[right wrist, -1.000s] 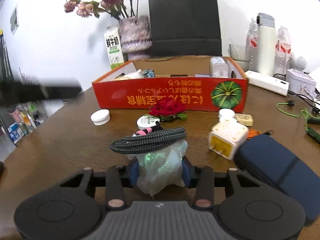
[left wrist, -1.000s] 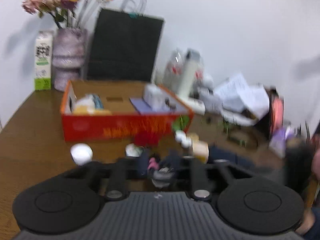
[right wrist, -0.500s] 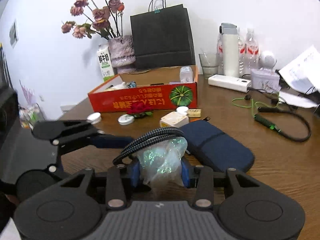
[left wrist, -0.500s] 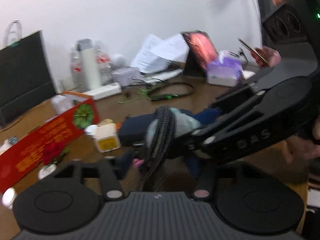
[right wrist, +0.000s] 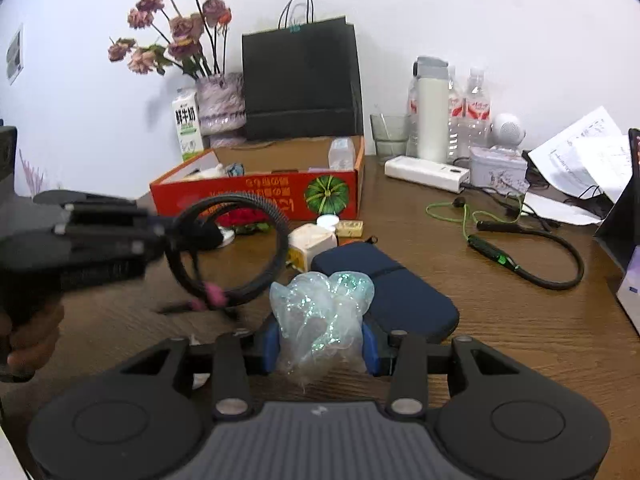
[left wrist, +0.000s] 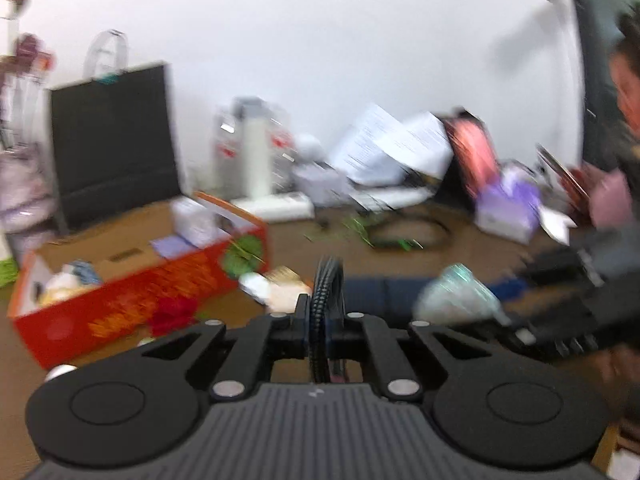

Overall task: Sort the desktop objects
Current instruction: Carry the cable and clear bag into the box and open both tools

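Black braided cable coil (right wrist: 240, 248) lifted edge-on; crumpled clear bag (right wrist: 322, 312) held above table

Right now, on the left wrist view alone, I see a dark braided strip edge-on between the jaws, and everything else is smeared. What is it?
Observer: The right wrist view shows a coiled black cable, a round loop that the left gripper clamps at its left edge.
Operator: Is the loop resting on the table?
Observer: No. It hangs clear of the table, with its pink ends dangling at the bottom.
Operator: And the pale blob on my right?
Observer: That is a crumpled clear plastic bag, pinched in the right gripper.
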Action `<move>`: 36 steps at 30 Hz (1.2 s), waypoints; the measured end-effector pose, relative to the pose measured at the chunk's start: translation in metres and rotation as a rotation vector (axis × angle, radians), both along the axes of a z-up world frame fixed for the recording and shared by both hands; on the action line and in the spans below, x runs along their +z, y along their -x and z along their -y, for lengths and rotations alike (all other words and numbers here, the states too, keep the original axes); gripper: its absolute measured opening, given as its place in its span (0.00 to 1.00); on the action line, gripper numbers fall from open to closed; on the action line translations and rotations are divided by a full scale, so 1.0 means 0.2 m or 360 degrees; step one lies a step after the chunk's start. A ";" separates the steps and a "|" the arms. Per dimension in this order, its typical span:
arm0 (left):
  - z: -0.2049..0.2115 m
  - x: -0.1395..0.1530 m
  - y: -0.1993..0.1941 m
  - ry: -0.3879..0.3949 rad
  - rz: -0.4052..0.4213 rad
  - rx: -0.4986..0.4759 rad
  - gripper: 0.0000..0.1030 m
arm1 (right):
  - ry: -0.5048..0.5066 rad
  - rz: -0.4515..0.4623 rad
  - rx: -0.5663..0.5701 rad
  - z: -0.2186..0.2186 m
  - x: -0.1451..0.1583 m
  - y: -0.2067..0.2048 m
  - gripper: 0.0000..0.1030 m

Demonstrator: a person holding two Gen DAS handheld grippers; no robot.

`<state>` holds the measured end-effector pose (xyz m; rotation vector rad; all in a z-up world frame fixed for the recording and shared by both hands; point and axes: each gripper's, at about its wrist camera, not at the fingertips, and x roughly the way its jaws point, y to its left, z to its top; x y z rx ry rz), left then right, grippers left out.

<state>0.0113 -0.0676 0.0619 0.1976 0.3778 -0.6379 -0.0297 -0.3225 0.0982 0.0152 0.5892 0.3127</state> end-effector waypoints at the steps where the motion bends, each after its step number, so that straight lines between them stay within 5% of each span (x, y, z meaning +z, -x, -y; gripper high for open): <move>1: -0.01 0.02 0.00 0.0030 0.0005 0.0042 0.07 | -0.0003 0.0018 0.0002 0.00 0.01 0.01 0.38; 9: -0.19 0.10 0.09 0.0171 0.0036 0.0386 0.07 | -0.0026 0.0067 0.0051 -0.08 0.04 0.09 0.38; 15: -0.43 0.16 0.18 0.0328 -0.0108 0.0654 0.07 | -0.0105 0.0093 0.0096 -0.15 0.08 0.12 0.38; 21: -0.56 0.26 0.12 0.0386 -0.0123 0.0771 0.07 | -0.0150 0.0100 0.0119 -0.21 0.18 0.01 0.38; 27: -0.57 0.49 -0.23 0.0445 -0.0076 0.0779 0.07 | -0.0114 0.0152 0.0167 -0.32 0.36 -0.32 0.39; 33: -0.49 0.58 -0.75 0.0447 -0.0148 0.0805 0.07 | -0.0222 -0.0016 0.0268 -0.46 0.47 -0.97 0.39; 36: -0.48 0.55 -1.04 0.0451 -0.0263 0.0846 0.07 | -0.0134 -0.0074 0.0210 -0.56 0.47 -1.28 0.39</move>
